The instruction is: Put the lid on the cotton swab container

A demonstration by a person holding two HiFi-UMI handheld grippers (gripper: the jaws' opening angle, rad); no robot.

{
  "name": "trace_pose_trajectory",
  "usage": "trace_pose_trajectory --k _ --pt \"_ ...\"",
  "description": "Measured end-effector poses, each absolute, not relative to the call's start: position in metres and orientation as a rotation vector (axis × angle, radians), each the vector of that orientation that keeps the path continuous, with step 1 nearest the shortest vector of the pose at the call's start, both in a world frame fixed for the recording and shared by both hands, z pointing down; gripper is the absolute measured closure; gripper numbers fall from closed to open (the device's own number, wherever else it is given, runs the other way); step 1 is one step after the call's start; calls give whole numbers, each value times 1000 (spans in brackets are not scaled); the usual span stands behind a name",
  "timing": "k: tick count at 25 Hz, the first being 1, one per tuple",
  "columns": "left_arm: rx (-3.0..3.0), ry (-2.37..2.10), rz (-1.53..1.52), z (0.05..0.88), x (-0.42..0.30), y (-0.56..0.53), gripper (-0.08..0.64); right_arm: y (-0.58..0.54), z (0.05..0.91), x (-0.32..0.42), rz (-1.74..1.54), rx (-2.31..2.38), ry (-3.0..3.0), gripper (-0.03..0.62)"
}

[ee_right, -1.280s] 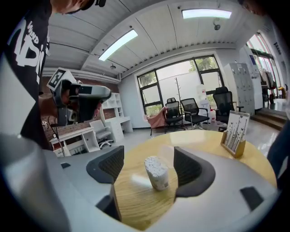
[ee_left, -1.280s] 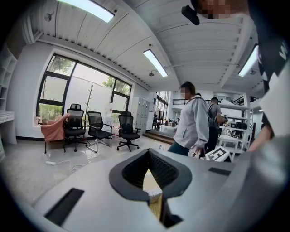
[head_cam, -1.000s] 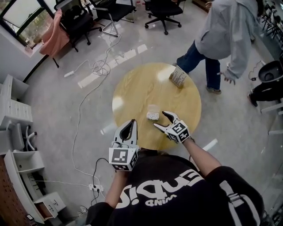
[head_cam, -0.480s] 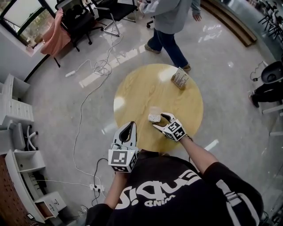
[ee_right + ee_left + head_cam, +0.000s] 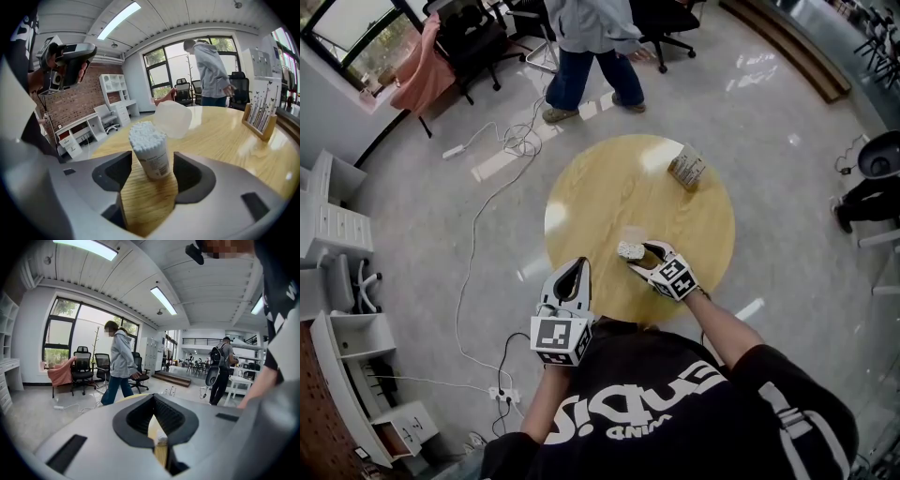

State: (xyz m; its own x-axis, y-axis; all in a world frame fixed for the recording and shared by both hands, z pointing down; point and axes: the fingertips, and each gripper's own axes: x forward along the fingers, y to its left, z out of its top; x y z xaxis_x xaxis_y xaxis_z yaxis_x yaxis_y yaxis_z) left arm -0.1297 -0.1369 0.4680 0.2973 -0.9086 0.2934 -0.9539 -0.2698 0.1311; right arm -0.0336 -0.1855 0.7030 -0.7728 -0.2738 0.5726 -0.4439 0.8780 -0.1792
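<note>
Since the earlier frame the right gripper [image 5: 639, 256] has slid forward to the cotton swab container [image 5: 628, 250], and the person in the grey hoodie [image 5: 586, 33] has crossed from the upper right to the upper middle of the head view, the upper body cut off by the top edge. At lower left of centre the left gripper [image 5: 577, 267] hangs over the near edge of the round wooden table [image 5: 600, 192], jaws clenched together and holding nothing; its own view shows only a thin sliver of table through the slit between them. Just right of it, near the frame's centre, the container stands upright on the table between the right gripper's jaws, which are closing; a gap shows on each side, so the pads do not press on it. The swab heads are bare at its top. The translucent lid [image 5: 173, 118] lies on the table just behind the container; in the head view it is too faint to make out. At the table's upper right edge stands a small wooden holder [image 5: 686, 169]; what it holds is unclear.
</note>
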Motion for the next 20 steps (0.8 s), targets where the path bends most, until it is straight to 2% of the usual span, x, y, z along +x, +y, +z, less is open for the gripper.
trace_pose_trajectory --k 6,8,20 --pt "2278 -1695 228 473 -130 -134 549 -182 710 -39 417 500 -2497 319" --pt "2274 -1696 229 474 -133 -134 549 -184 711 -41 413 501 -2494 344" --pt "2302 -1714 236 472 -129 -133 548 -184 711 -42 404 495 -2495 354"
